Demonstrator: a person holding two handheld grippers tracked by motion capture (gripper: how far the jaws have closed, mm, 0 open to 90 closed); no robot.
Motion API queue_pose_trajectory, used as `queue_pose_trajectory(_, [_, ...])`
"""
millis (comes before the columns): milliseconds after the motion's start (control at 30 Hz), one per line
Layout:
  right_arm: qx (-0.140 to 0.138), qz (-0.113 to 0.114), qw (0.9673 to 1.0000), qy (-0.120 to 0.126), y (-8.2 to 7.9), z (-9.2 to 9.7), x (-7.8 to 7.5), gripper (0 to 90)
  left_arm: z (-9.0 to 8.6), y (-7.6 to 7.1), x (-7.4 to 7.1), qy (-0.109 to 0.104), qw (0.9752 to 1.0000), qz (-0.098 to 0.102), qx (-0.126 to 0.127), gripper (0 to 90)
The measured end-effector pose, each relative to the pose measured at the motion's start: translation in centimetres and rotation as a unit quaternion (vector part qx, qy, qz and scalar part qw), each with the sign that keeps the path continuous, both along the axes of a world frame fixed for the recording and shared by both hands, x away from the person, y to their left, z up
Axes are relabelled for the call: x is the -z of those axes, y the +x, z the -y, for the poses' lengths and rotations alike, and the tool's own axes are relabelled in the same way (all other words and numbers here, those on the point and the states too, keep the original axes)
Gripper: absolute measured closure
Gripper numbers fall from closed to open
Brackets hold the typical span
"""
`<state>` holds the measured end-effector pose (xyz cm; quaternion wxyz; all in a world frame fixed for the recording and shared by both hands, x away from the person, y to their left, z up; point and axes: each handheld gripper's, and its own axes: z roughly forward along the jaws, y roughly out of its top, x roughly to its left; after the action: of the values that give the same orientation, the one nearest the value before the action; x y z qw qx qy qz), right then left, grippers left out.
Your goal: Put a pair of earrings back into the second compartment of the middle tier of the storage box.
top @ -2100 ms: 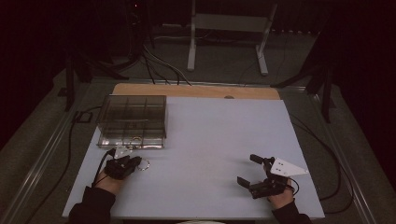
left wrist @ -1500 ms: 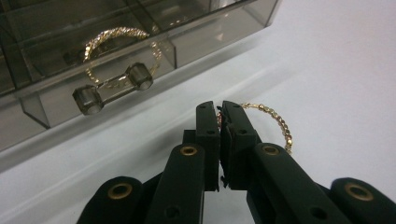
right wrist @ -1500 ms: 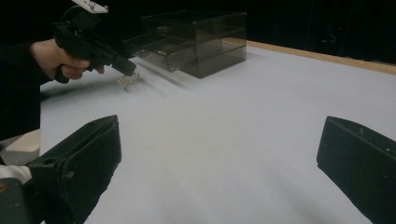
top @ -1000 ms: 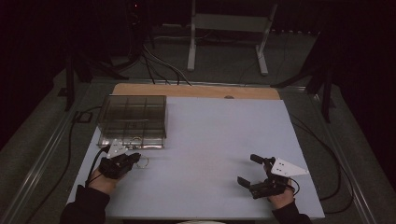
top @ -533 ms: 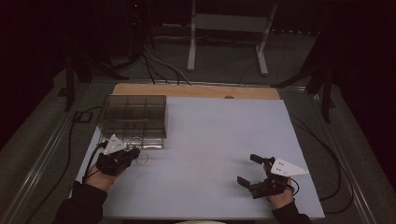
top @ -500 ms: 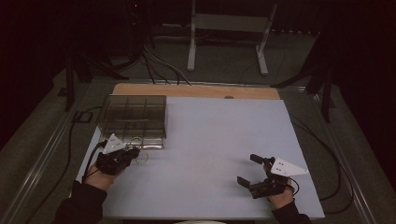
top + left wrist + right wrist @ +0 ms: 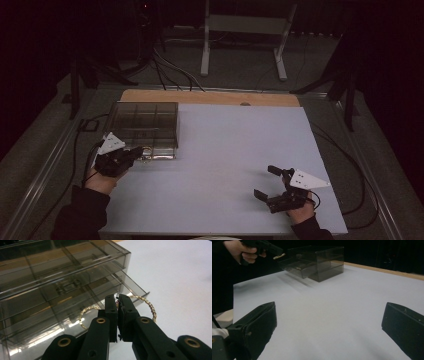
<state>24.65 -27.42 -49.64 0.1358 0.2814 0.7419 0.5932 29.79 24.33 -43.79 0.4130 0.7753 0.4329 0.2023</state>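
My left gripper [image 7: 116, 301] is shut on a thin gold bracelet [image 7: 149, 307], whose loop hangs out on both sides of the jaws. It is held just above the pulled-out bottom drawer of a smoky clear drawer box [image 7: 62, 277]. In the high view the left gripper [image 7: 134, 153] sits at the box's [image 7: 145, 127] front left corner, with the bracelet [image 7: 145, 150] at its tips. My right gripper [image 7: 270, 182] rests low over the table's near right part, jaws wide open with nothing between them. The right gripper view shows the far-off box [image 7: 317, 262] and bracelet [image 7: 279, 256].
The white table top [image 7: 235, 150] has a wooden strip [image 7: 210, 98] along its far edge. Cables trail off both sides of the table. A metal stand [image 7: 245, 30] is on the floor beyond.
My left hand has lifted and moved forward toward the drawer box, carrying the bracelet off the table to the open drawer. The right gripper has stayed where it was.
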Motion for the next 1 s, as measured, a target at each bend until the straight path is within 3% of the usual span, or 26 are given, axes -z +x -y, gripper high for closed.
queue_pose_trajectory(467, [-0.001,-0.001,1.0,0.0,0.0,0.0,0.0,0.0,-1.4,1.5,0.0,-0.018,0.9992,0.007,-0.034,87.6])
queue_pose_trajectory(1000, [-0.004,-0.001,1.0,-0.005,0.0,-0.2,0.1,0.0,-2.1,3.4,0.5,-0.035,0.9955,0.018,-0.086,87.5])
